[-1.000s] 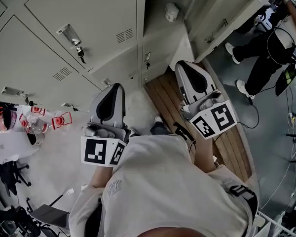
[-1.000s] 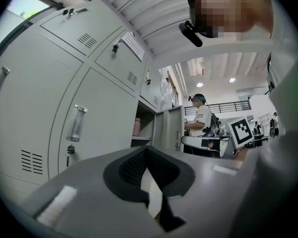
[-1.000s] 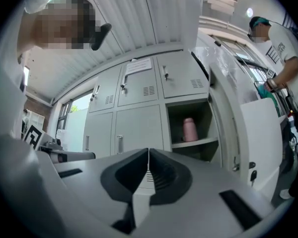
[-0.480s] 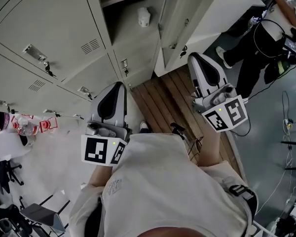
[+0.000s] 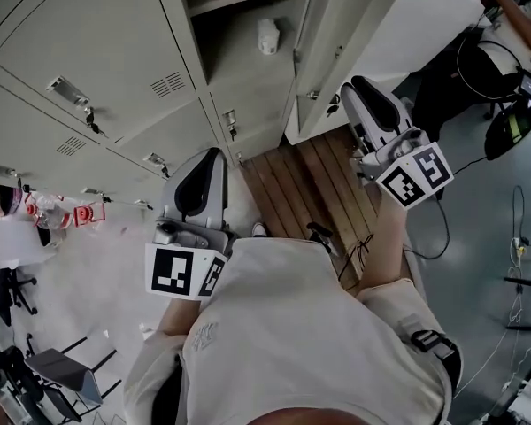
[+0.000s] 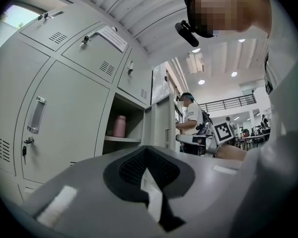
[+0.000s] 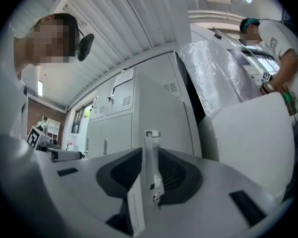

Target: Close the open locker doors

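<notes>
Still, one door [image 5: 341, 25] is left open; the others seen are shut. Its handle [image 7: 150, 152] is pinched by the right gripper [image 5: 361, 96]. The left gripper [image 6: 148, 182] is pressed together, empty.

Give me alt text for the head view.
Seen from above, the right gripper is at the door handle of an open locker door; the left gripper hangs lower, before closed lockers. The open compartment holds a white object.
</notes>
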`<state>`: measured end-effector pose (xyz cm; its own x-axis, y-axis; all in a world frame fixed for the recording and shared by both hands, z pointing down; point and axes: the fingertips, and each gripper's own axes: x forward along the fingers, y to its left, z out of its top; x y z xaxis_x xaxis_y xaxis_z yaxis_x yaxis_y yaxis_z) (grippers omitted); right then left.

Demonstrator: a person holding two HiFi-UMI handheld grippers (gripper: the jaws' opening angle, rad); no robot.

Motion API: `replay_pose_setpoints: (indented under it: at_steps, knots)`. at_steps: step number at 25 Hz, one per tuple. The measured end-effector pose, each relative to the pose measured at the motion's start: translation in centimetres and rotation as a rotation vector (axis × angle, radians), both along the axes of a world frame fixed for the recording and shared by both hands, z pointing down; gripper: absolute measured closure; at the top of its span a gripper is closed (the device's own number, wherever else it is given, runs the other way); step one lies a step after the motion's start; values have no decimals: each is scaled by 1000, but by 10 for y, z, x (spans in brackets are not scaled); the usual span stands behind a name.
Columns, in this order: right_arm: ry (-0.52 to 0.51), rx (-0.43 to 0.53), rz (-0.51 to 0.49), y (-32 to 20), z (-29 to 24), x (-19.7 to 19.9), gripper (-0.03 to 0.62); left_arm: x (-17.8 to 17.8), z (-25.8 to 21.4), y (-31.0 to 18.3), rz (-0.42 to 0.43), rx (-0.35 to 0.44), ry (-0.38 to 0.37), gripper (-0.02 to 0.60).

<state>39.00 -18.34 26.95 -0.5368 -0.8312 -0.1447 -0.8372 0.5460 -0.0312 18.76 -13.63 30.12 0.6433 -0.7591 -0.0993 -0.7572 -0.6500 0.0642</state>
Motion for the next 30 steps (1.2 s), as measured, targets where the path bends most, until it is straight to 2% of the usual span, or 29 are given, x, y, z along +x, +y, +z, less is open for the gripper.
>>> replay_pose_setpoints:
  at_steps: [6, 17, 30]
  knots:
    - [-27, -7, -76, -11, -1, -16, 517, -17, 1, -5, -46, -6, -8, 580]
    - [-17, -24, -214, -44, -1, -88, 516, -56, -2, -19, -102, -3, -6, 580]
    - [-5, -34, -249, -91, -1, -144, 516, -111, -3, -33, -191, -5, -12, 580]
